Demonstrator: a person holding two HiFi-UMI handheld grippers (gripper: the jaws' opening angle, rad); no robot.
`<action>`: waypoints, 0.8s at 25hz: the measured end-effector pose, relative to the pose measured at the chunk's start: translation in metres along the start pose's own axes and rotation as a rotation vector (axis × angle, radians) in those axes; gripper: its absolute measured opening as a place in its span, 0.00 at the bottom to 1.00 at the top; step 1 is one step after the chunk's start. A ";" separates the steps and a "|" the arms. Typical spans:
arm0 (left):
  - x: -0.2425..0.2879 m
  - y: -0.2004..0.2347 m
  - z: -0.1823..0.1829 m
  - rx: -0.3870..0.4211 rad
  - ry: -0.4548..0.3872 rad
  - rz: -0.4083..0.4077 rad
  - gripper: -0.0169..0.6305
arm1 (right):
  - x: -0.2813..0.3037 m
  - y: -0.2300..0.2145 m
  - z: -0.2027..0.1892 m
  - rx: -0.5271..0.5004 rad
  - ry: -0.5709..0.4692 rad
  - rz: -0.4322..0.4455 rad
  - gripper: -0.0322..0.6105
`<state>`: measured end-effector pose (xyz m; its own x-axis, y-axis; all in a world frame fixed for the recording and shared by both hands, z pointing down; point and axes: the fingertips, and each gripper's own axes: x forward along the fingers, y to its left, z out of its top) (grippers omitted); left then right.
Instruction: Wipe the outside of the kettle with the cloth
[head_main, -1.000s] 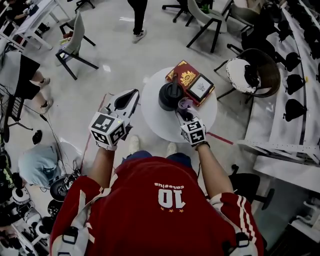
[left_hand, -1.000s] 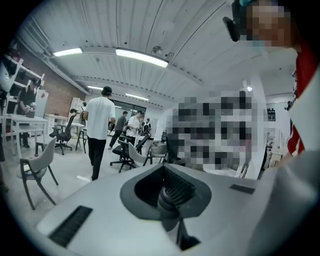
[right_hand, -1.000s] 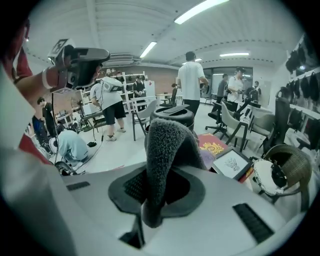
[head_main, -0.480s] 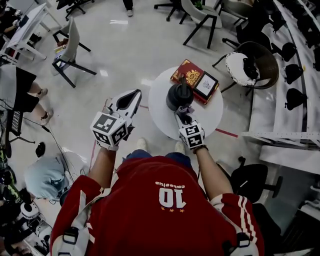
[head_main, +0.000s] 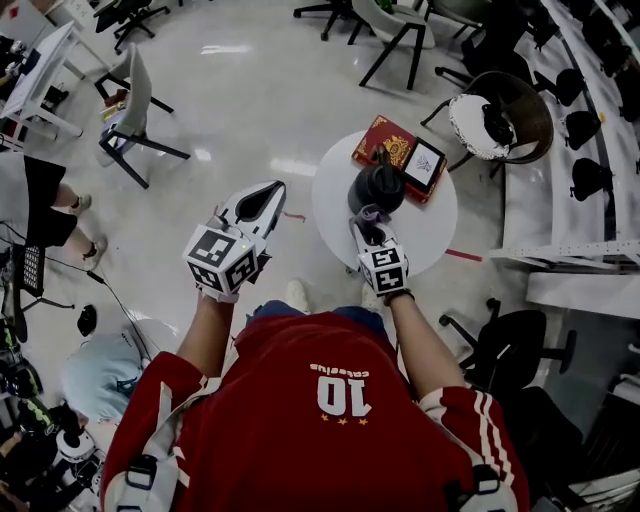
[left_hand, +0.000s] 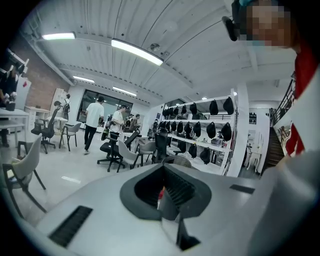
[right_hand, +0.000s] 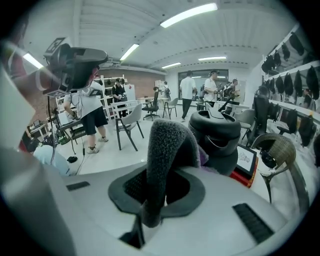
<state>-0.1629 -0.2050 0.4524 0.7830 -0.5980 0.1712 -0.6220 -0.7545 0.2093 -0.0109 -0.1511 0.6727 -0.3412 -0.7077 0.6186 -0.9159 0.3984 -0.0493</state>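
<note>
the left gripper (head_main: 258, 203) hovers over the floor left of the round white table (head_main: 338, 203), its jaws together with nothing between them. the right gripper (head_main: 366, 226) reaches over the table's near edge, jaws clamped on a fuzzy grey cloth (right_hand: 165, 150) that stands up just before the black kettle (head_main: 378, 187). behind the kettle lie a red book (head_main: 385, 138) and a framed picture (head_main: 423, 165).
</note>
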 end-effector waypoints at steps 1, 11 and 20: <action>-0.004 0.004 0.001 0.000 -0.002 0.000 0.04 | 0.002 0.003 0.004 0.007 -0.006 -0.007 0.13; -0.031 0.042 0.007 -0.009 -0.014 0.013 0.04 | 0.027 0.014 0.045 0.054 -0.040 -0.080 0.13; -0.046 0.058 0.010 0.002 -0.012 0.023 0.04 | 0.037 0.017 0.084 0.040 -0.093 -0.091 0.13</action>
<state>-0.2347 -0.2243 0.4470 0.7685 -0.6185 0.1642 -0.6399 -0.7411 0.2034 -0.0571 -0.2193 0.6289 -0.2726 -0.7916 0.5468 -0.9510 0.3077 -0.0287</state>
